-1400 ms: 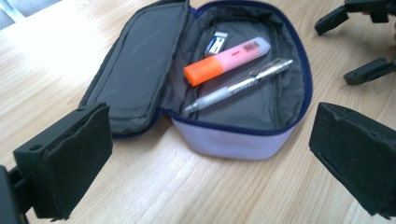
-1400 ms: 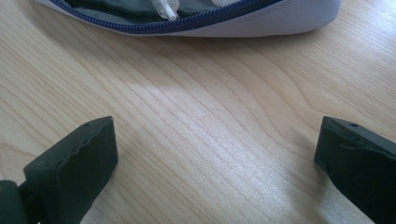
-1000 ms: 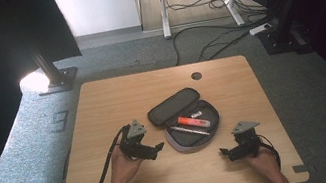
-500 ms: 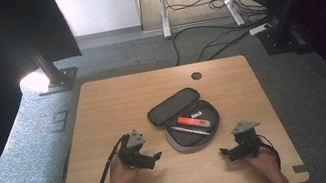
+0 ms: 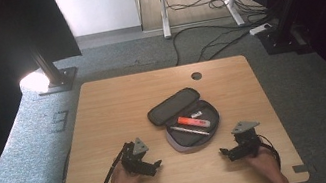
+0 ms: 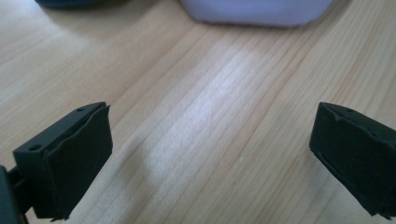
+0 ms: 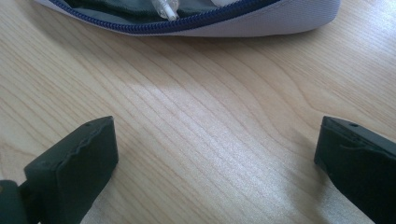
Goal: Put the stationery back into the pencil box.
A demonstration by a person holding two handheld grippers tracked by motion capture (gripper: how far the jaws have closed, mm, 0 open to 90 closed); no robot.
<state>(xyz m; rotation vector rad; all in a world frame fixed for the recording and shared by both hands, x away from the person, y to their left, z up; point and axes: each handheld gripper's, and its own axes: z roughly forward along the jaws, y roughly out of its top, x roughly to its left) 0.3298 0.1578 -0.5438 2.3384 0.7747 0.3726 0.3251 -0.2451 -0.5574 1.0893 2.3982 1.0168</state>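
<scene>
An open grey pencil case [image 5: 186, 118] lies near the middle of the wooden table [image 5: 113, 110], lid flap folded back. Inside it rest an orange-red marker [image 5: 192, 121] and a slim pen [image 5: 189, 130]. My left gripper [image 5: 156, 166] sits low on the table, front left of the case, jaws wide apart over bare wood. My right gripper [image 5: 223, 153] rests front right of the case, also open with nothing between its jaws. The left gripper view catches the case's pale edge [image 6: 254, 10] at the top. In the right gripper view the case's blue zipper rim [image 7: 187, 23] runs across the top.
A round cable hole [image 5: 196, 76] sits near the table's far edge. Grey carpet surrounds the table, with a lamp base [image 5: 55, 80] at the far left and cables [image 5: 212, 37] on the floor beyond. A cable trails from the left gripper off the front edge.
My left gripper has drawn back toward the front edge and slightly left, away from the case. The right gripper has stayed put.
</scene>
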